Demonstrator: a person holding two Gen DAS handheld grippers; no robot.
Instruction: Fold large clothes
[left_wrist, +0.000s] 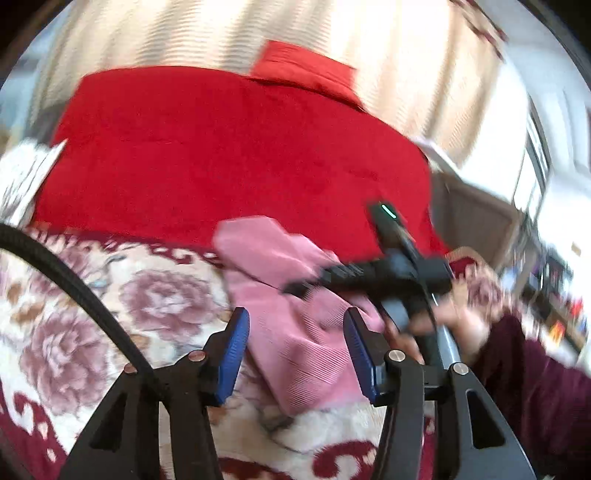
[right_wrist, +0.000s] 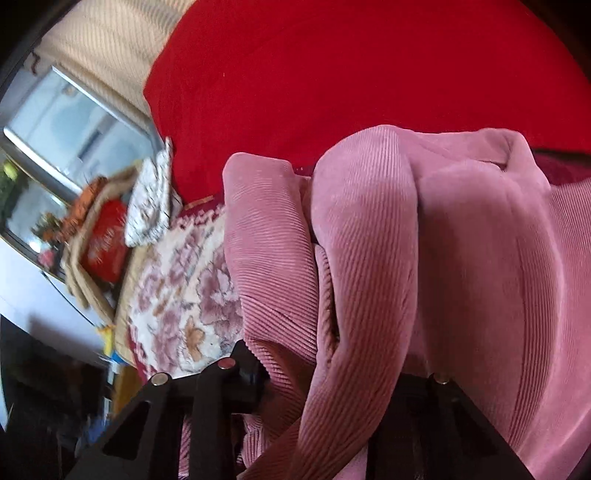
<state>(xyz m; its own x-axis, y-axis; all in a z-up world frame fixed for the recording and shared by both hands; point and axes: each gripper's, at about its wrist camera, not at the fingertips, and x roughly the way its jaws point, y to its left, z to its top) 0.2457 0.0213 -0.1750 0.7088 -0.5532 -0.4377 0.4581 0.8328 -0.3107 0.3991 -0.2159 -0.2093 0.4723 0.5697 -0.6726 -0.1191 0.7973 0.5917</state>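
A bed (left_wrist: 92, 295) with a floral cover is seen, and a red blanket (left_wrist: 221, 147) is spread over its far part. On the bed, at the near edge of the red blanket, the pink garment (left_wrist: 295, 295) of ribbed cloth is lying, bunched in thick folds.

In the right wrist view the garment (right_wrist: 369, 258) is draped over the right claw (right_wrist: 343, 391), so its fingers are covered; it seems to be gripped, but how far the claw is closed cannot be told. The left claw (left_wrist: 295, 350) is wide open, with nothing between its blue pads (left_wrist: 236, 347), and it is held just above the garment's near part.

It is judged that the garment is being lifted to be spread out. For doing this well, a free edge should be taken by the left claw, well apart from the right one, so the cloth can be pulled flat and no layers are caught together.

The right claw is held low across the garment, pointing left, the hand (left_wrist: 465, 317) wrapped on its handle.
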